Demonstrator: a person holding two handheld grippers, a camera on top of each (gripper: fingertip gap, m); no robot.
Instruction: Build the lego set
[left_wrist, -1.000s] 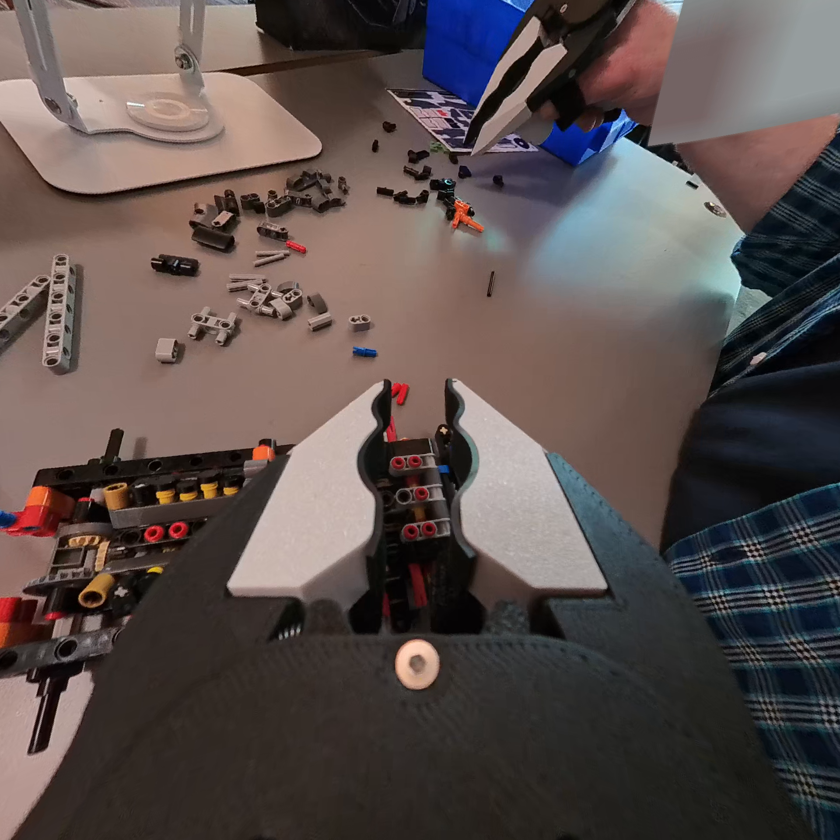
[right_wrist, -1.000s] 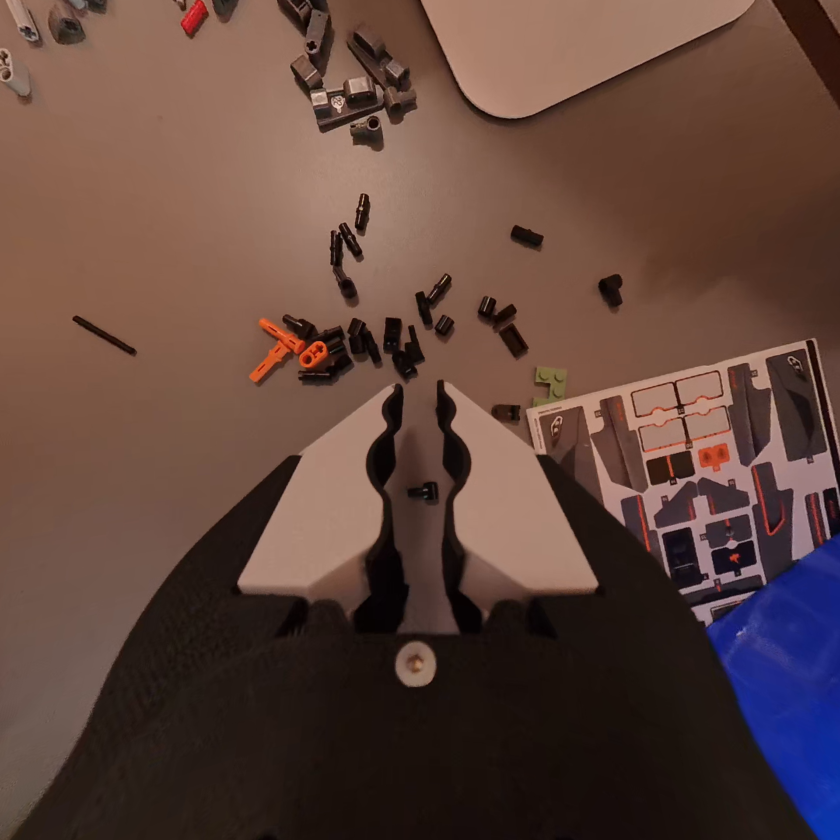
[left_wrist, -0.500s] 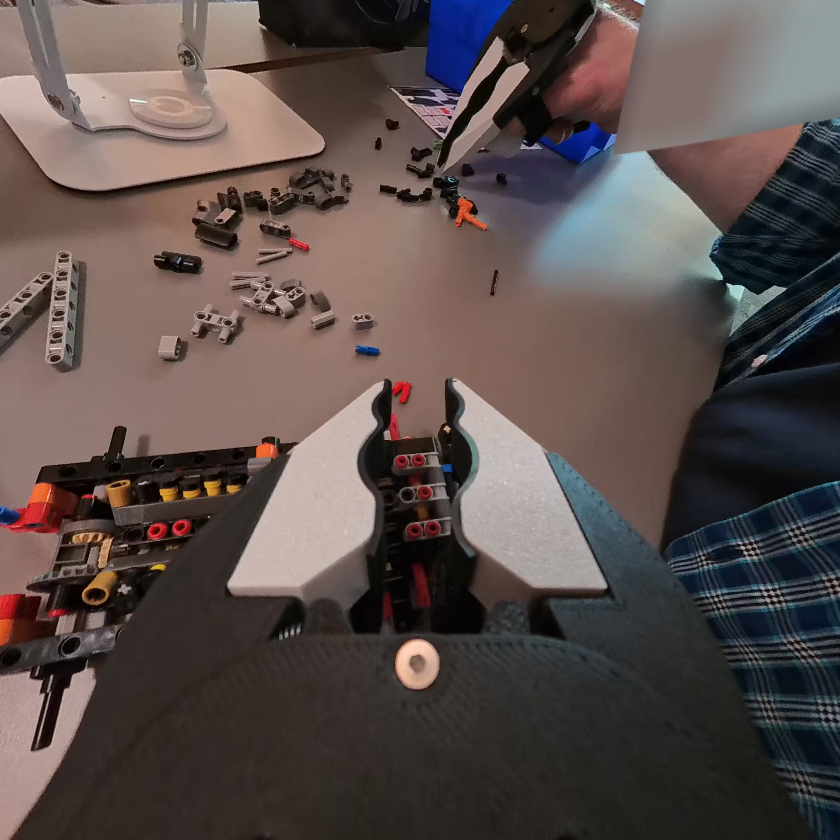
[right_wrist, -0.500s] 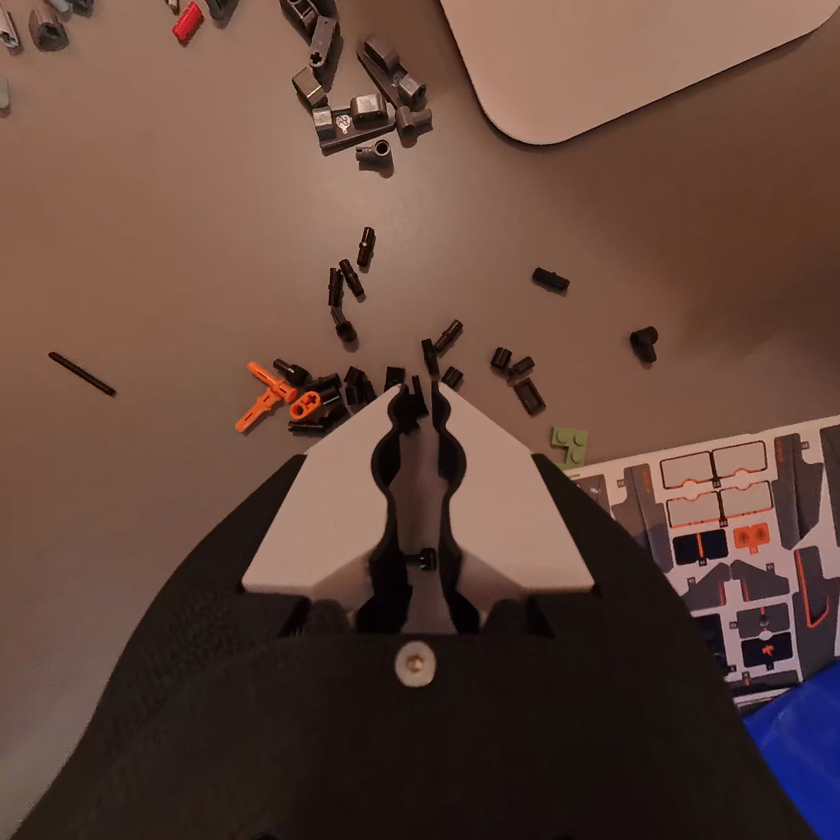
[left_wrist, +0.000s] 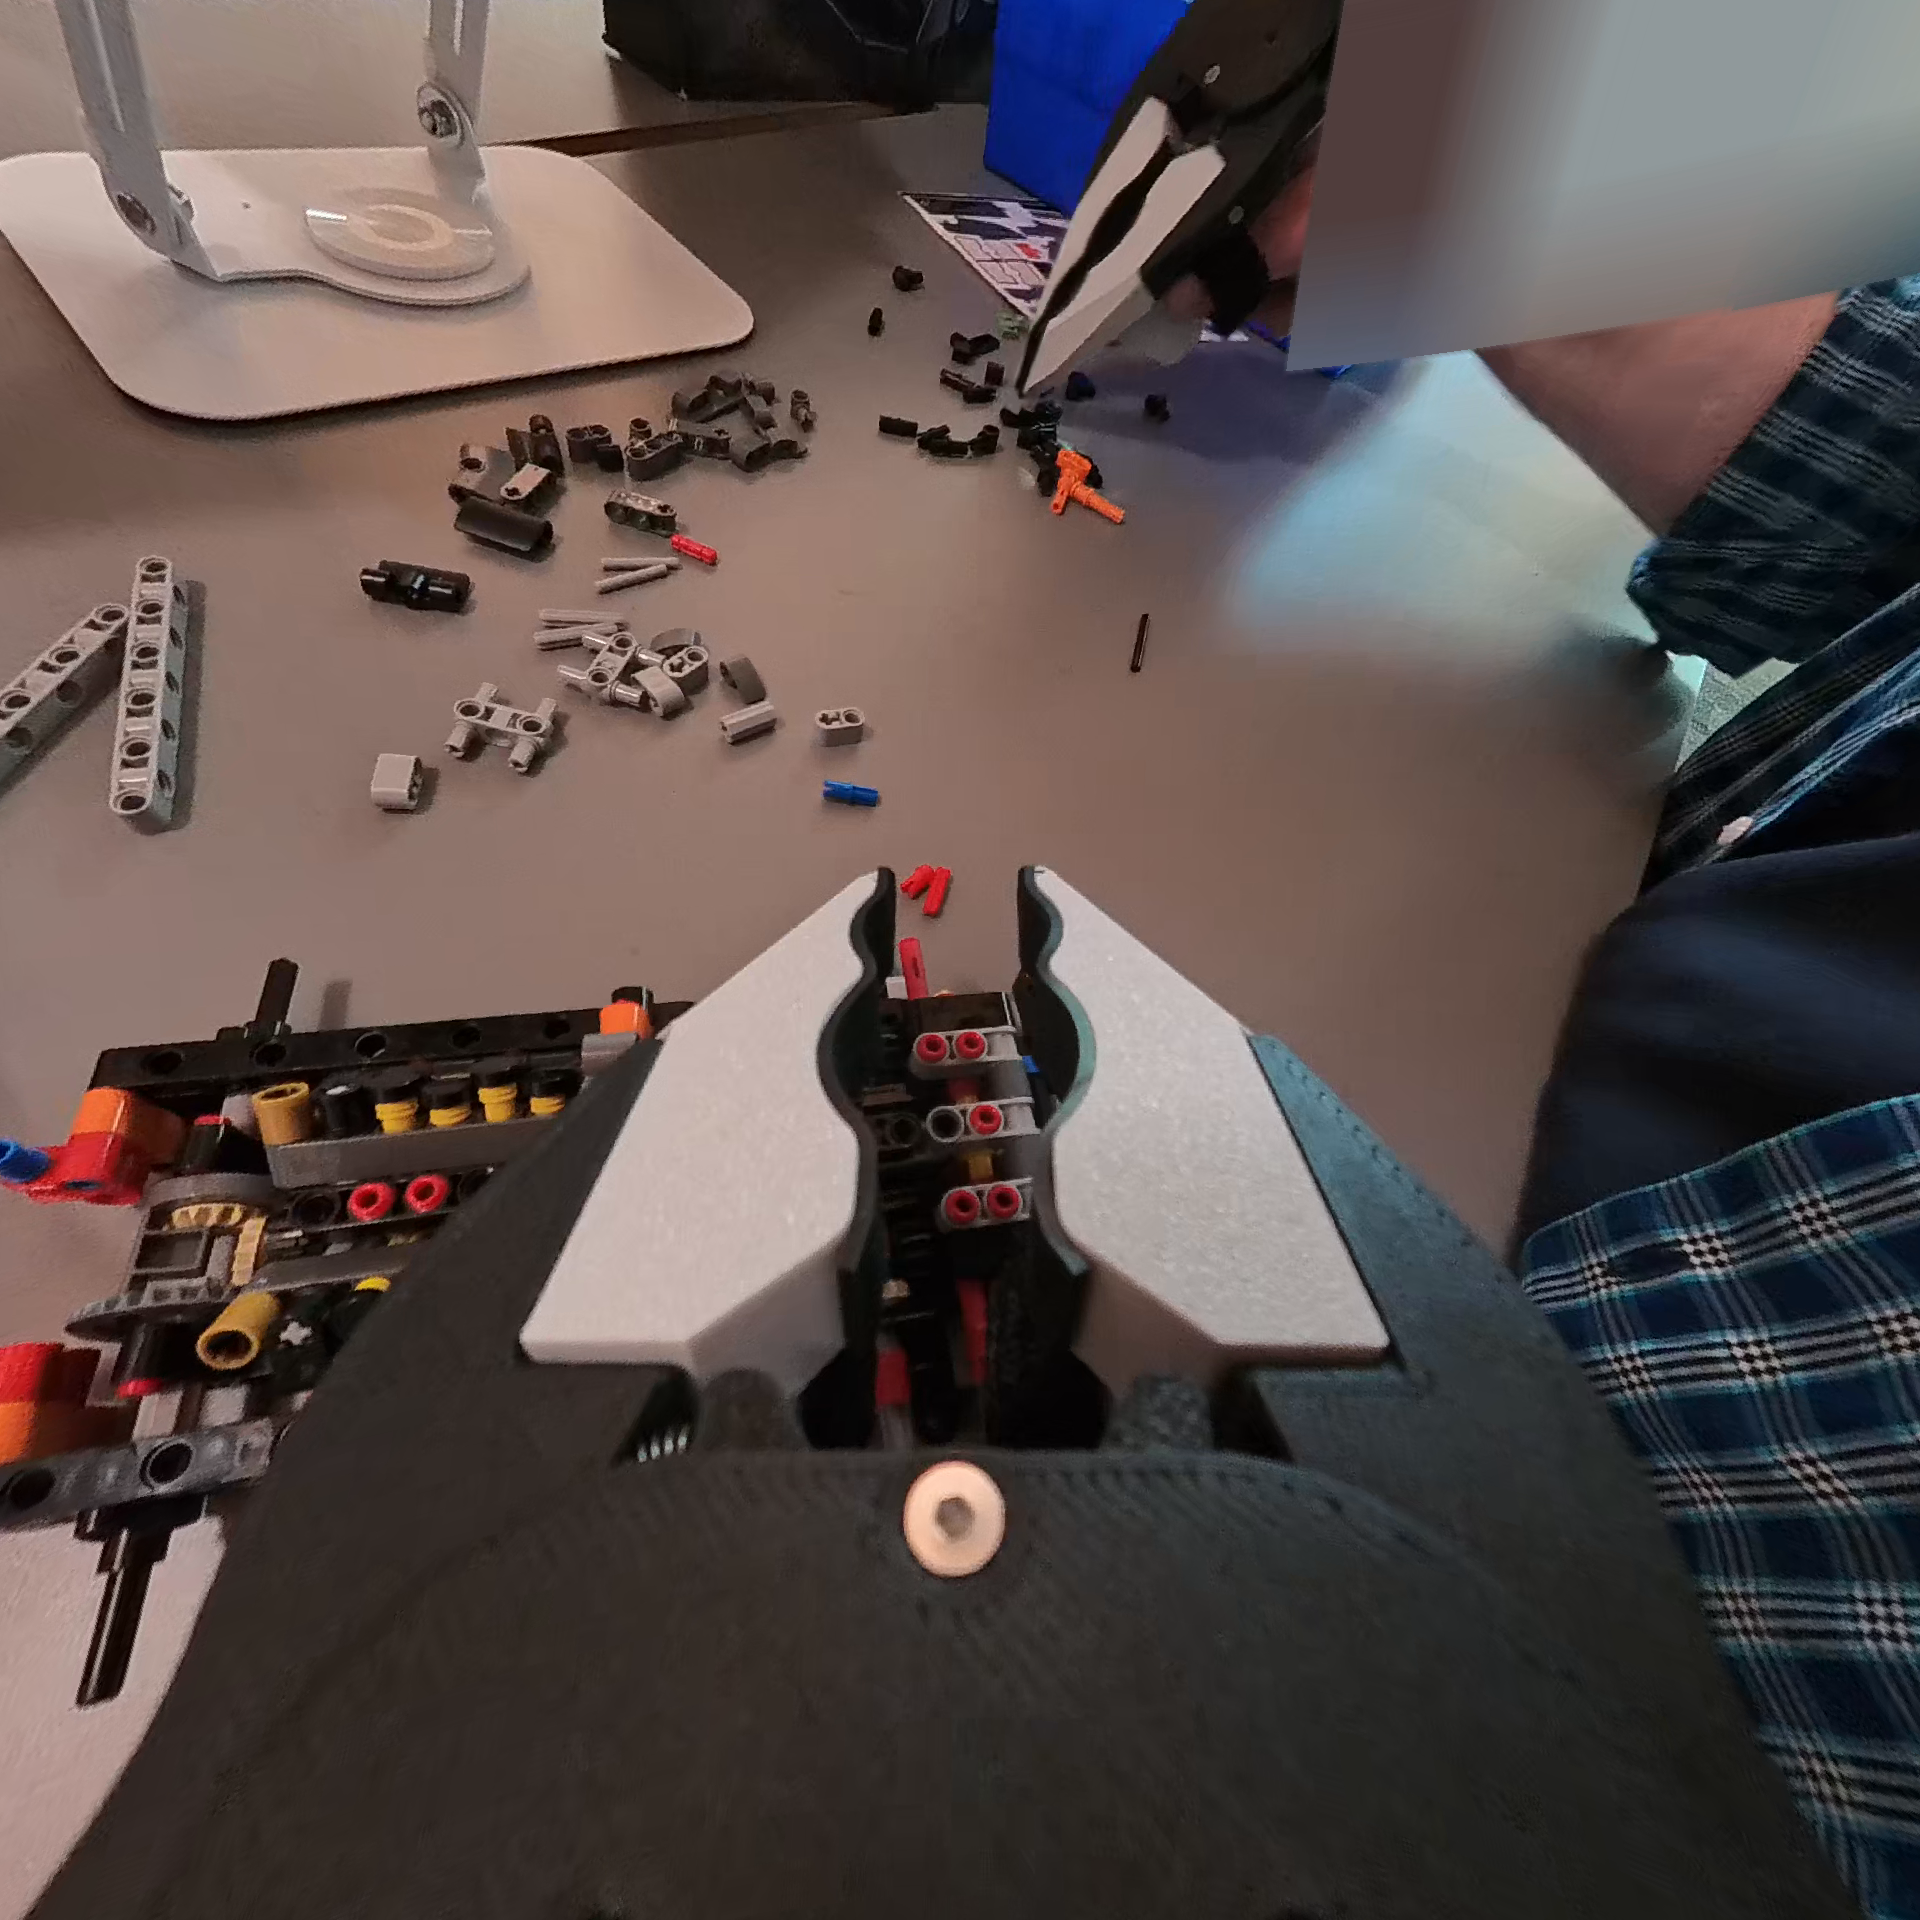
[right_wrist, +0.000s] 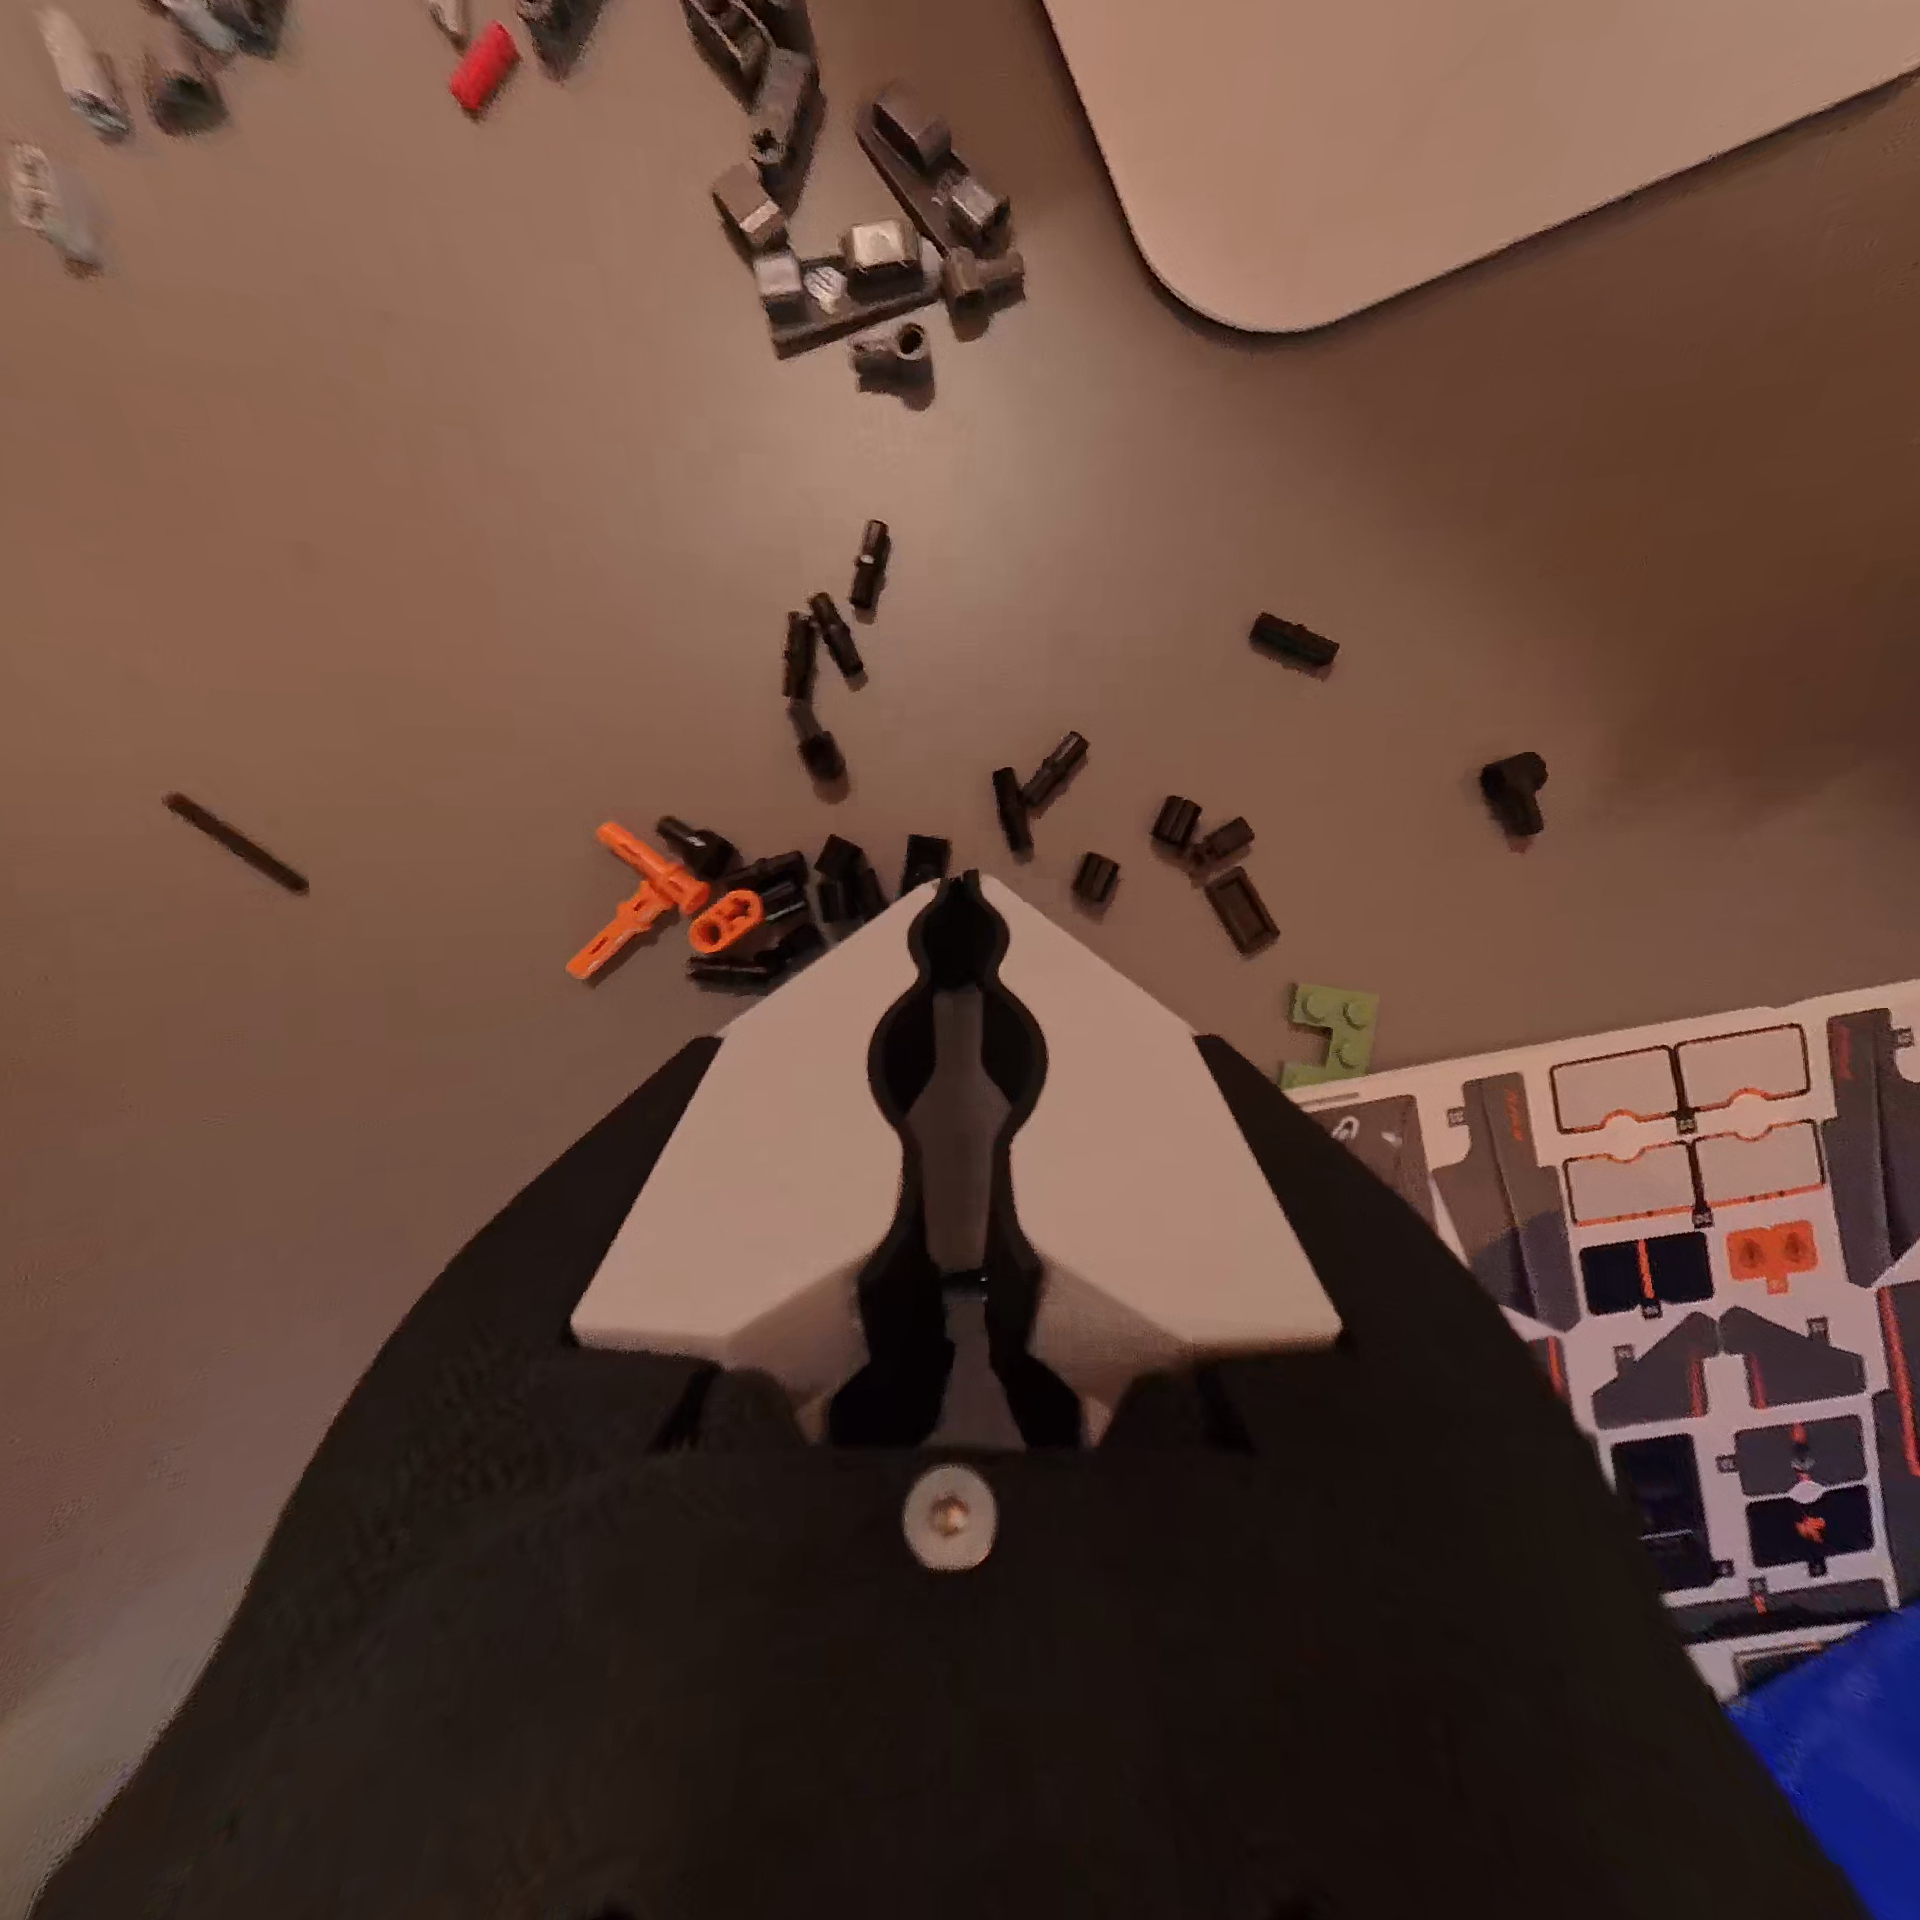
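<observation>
A partly built lego assembly (left_wrist: 312, 1174) of black, grey, red and yellow parts lies on the grey table at the near left. My left gripper (left_wrist: 956, 883) is closed around its right end (left_wrist: 971, 1122) and holds it between the pads. My right gripper (right_wrist: 958, 885) is down at a pile of small black pins (right_wrist: 831, 883), its tips together with a small black piece pinched between them. It also shows in the left wrist view (left_wrist: 1029, 379), tips on the same pile. Orange pieces (right_wrist: 655, 899) lie just left of the tips.
A sticker sheet (right_wrist: 1683, 1247) and a green plate (right_wrist: 1330, 1023) lie right of the right gripper. A white stand base (left_wrist: 364, 270) sits at the far left, a blue box (left_wrist: 1060, 94) behind. Grey beams (left_wrist: 151, 686), grey pieces (left_wrist: 623, 665), a black axle (right_wrist: 234, 842). A plaid sleeve (left_wrist: 1766, 1039) on the right. One gripper's finger ends stand about 30 centimetres off the other's.
My right gripper has moved forward and down into the black pin pile and its jaws have gone from open to closed. The left gripper and the assembly have stayed put.
</observation>
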